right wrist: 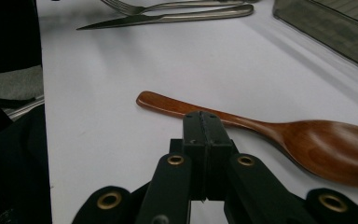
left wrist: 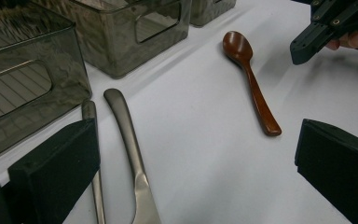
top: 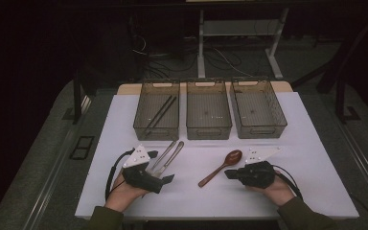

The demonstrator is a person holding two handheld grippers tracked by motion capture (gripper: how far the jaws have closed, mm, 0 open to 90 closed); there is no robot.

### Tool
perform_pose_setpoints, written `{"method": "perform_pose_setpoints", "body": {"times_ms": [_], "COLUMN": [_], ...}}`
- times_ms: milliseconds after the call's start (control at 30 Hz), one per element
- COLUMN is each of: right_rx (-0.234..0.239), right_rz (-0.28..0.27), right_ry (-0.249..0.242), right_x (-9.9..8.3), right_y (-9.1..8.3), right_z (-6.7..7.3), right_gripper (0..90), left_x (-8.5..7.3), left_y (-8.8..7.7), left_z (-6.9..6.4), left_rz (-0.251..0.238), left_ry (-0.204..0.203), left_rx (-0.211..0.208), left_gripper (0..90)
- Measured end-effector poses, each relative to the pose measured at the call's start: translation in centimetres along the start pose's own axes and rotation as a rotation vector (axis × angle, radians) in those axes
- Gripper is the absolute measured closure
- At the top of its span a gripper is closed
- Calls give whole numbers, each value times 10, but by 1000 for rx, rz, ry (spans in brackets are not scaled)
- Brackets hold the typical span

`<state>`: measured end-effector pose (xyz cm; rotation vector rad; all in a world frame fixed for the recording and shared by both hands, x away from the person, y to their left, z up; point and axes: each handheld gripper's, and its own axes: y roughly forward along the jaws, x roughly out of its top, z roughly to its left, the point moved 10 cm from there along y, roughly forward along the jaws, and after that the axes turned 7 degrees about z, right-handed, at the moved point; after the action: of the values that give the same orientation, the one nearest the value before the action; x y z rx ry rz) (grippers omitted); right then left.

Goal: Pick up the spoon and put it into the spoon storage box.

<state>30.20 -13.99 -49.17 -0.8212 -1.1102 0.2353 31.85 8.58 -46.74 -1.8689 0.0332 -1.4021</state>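
A brown wooden spoon (top: 220,167) lies on the white table, bowl toward the bins. My right gripper (top: 229,173) rests just right of its handle, jaws shut with nothing between them. In the right gripper view the closed tips (right wrist: 207,126) sit just short of the spoon's handle (right wrist: 168,105). My left gripper (top: 160,166) stands open at the left. A metal knife (left wrist: 126,135) and a fork handle (left wrist: 89,112) lie between its wide-set pads (left wrist: 51,172), untouched. The spoon (left wrist: 251,84) and the right gripper (left wrist: 317,37) lie farther off in that view.
Three smoky clear bins stand in a row at the back: the left bin (top: 139,125) holds dark chopsticks (top: 160,114), the middle bin (top: 208,132) and the right bin (top: 280,125) look empty. The table's front edge (top: 211,215) is near the person's forearms.
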Motion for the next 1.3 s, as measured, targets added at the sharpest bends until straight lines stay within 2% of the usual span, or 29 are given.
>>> {"method": "perform_pose_setpoints", "body": {"times_ms": [167,333,600,767,1033,1300], "right_rx": [18,29,41,51,43,21], "right_rz": [8,31,48,57,69,71], "right_ry": [-10,-42,-51,-62,-73,-77], "right_x": [4,5,7,9,12,13], "right_y": [10,22,35,42,54,53], "right_z": [4,11,11,13,10,6], "right_gripper": [886,886,886,886,886,886], "left_x": [1,0,1,1,1,1], "left_y": [0,1,1,1,1,1], "left_z": [0,-1,-1,1,0,0], "left_rz": [-4,0,6,3,3,1], "left_ry": [1,0,14,8,5,6], "left_rx": [-4,-4,-3,-1,-7,-7], "left_gripper": [0,0,0,0,0,0]}}
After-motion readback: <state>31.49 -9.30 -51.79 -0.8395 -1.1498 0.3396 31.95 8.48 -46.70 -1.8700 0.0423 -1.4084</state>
